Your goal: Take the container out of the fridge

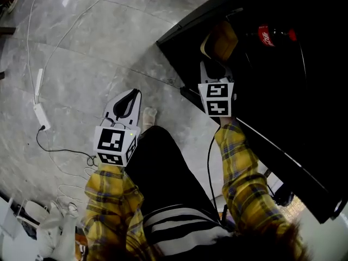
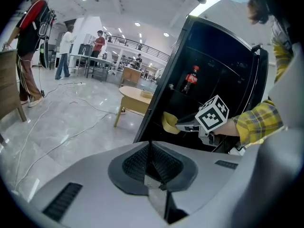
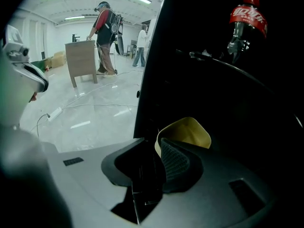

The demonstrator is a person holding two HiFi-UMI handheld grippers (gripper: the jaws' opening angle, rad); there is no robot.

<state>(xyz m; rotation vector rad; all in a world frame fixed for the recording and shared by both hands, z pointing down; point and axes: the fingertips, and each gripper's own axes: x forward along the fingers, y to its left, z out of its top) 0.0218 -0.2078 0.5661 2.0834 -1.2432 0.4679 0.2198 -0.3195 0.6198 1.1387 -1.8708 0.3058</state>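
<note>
Right gripper [image 1: 216, 70] reaches forward, jaws clamping container [image 1: 220, 41]; left gripper [image 1: 129, 99] low, jaws together.

The container [image 3: 190, 132] sits in the fridge [image 1: 272, 118] near its front edge, rim between the right gripper's [image 3: 154, 148] jaws. A bottle [image 3: 244, 20] stands higher, deeper. The left gripper [image 1: 128, 99] is outside, to the left.

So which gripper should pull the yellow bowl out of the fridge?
Right. The right gripper has its jaws closed on the rim of the yellow bowl inside the fridge. The left gripper is shut, empty, and hangs over the floor away from the fridge.
</note>
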